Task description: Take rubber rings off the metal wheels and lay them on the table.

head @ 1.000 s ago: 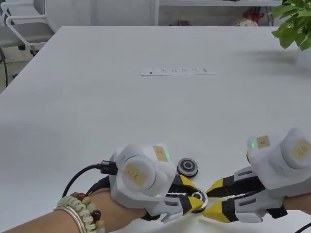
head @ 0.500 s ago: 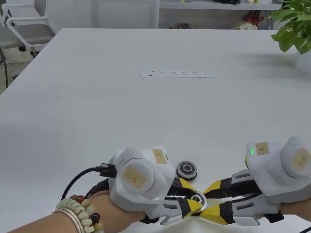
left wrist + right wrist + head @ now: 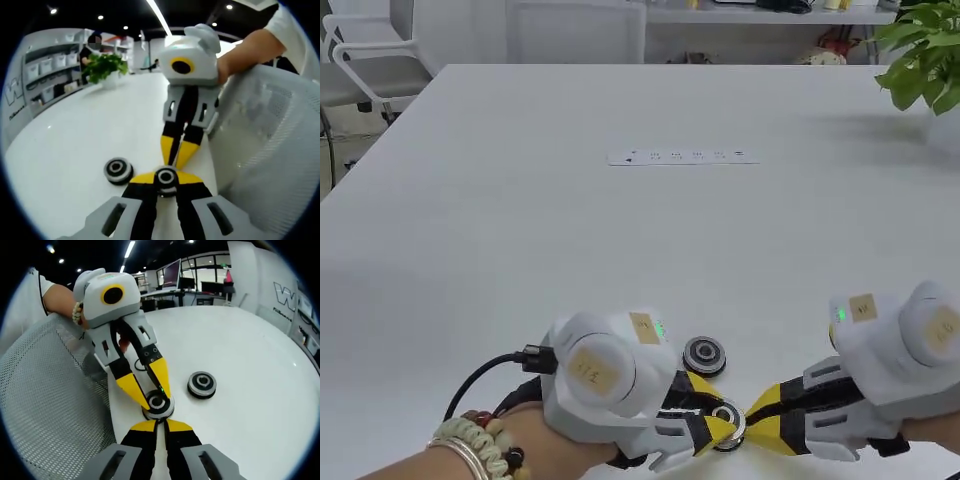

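Overall: bright and even in my head view, white table [image 3: 520, 200] nearly washed out.
Light source: ceiling strips [image 3: 159, 16] and spots above, seen in my gripper views.
Shadows: soft, faint one under the loose wheel [image 3: 705, 352].
Edges: heavy fisheye bend, chair mesh [image 3: 50, 405] blurry.
Focus: far shelves [image 3: 45, 65] soft.

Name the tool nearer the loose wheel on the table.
Left. The left tool has the loose wheel right beside its jaws; the right tool sits beyond the gripped wheel.

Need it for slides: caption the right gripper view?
Left gripper holds a wheel; right gripper closed fingers meet its rim; second wheel lies nearby.
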Available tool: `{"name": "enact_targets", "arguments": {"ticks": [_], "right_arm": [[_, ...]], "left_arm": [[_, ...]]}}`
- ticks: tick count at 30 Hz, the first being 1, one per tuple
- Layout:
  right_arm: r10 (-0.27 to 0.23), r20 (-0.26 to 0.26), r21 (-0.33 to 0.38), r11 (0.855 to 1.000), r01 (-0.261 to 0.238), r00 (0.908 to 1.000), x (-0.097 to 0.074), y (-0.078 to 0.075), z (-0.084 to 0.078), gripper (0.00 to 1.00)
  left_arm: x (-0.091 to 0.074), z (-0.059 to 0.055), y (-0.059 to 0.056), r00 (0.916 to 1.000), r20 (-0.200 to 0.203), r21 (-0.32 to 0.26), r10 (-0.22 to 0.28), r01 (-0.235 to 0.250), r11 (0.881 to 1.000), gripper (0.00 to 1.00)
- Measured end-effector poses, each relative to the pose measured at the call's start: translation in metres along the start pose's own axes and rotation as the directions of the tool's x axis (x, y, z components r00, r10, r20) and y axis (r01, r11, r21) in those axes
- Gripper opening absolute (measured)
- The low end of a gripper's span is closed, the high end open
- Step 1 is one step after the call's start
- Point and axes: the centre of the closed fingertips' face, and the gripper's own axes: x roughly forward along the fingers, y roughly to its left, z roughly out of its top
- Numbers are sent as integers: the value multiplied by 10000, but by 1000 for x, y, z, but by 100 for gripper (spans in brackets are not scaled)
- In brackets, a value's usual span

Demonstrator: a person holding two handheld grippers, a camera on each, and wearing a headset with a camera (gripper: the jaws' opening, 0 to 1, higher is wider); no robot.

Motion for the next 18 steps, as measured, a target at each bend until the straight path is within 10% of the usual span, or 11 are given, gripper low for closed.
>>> {"name": "enact_targets", "arguments": {"ticks": [8, 18], "right_arm": [[-237, -221, -110, 9997, 235, 9995, 1, -2, 0, 0], [-411, -327, 2153, 9754, 472, 9986, -3, -10, 0, 0]], "left_arm": [[0, 0, 0, 10000, 1, -16, 46, -46, 10000, 14], [0, 0, 2, 9999, -19, 21, 106, -106, 9999, 14]]}}
